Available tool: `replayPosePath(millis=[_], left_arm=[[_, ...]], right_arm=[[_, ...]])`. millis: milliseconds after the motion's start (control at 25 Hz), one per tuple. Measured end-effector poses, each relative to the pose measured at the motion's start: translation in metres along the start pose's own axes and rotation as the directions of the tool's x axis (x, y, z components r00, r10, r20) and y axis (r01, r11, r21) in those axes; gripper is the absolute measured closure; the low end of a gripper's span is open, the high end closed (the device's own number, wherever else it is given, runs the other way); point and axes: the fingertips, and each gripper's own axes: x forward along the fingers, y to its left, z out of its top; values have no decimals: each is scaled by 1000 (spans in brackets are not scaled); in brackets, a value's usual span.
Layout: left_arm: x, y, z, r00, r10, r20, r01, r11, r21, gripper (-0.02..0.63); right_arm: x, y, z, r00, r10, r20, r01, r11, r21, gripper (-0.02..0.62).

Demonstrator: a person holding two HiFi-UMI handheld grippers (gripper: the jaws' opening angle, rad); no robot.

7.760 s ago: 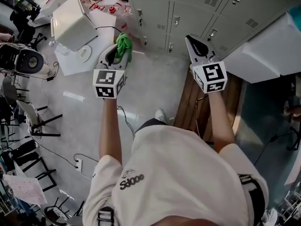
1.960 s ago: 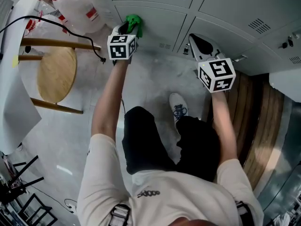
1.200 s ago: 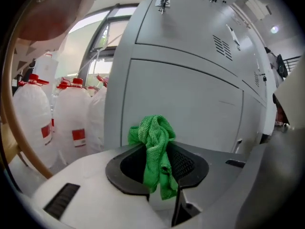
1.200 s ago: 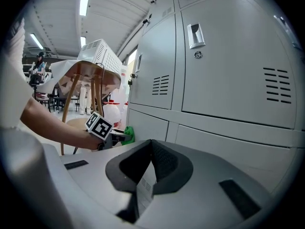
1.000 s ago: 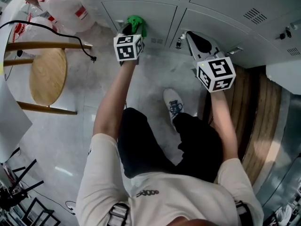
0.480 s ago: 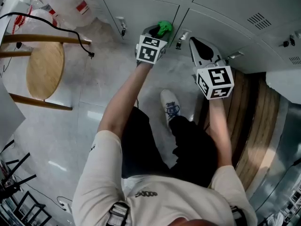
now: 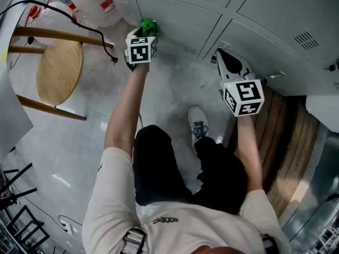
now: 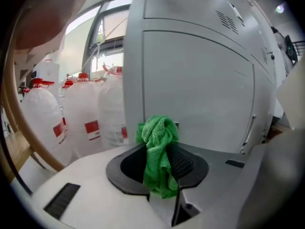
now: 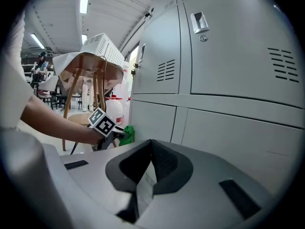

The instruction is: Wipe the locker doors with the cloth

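A bunched green cloth (image 7: 149,25) is pressed against the left end of a grey bottom locker door (image 7: 180,23). My left gripper (image 7: 143,33) is shut on it. In the left gripper view the cloth (image 8: 158,133) stands up between the jaws of the left gripper (image 8: 161,152), right in front of the door panel (image 8: 200,89). My right gripper (image 7: 220,53) hovers shut with nothing in it before the neighbouring door (image 7: 265,46). The right gripper view shows the right gripper (image 9: 151,147), with the left gripper (image 9: 108,128) and the cloth (image 9: 127,133) beyond it.
A round wooden stool (image 7: 55,70) with a black cable over it stands to the left. Large water bottles (image 8: 47,120) crowd the corner beside the lockers. A wooden bench (image 7: 288,136) lies on the right. The person's shoe (image 7: 199,127) rests on the grey floor.
My left gripper has slid the cloth leftward along the bottom locker door, from near the door seam to its left end. The right gripper has barely moved.
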Motion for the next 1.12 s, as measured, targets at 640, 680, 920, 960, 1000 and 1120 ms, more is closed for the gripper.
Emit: replayPosePath(millis=[640,680,920,960,1000,1120], left_arm=[[23,6,-44,1000,11,26,-4,973,-232,489],[24,-5,-44,999,1,33,6,976,-216,489],[33,-89,-50,988,-157,16,157,979,-129,494],[34,-106,-53,981,-193,12,193,973,-124,494],[36,-124,-56,972,-236,8,235,966,-111,494],[38,-184,-68,919,-395,-16,395,919,-19,492]], right_arm=[[7,-5,-9,1000,-9,-24,10,999,30,589],[5,-7,-12,1000,-14,-28,15,999,33,589],[-9,-19,-28,998,-45,-43,48,997,56,589],[-11,-21,-30,998,-54,-45,57,997,61,589],[-13,-24,-32,997,-63,-46,66,996,65,589],[-18,-24,-38,995,-77,-56,81,994,69,589]])
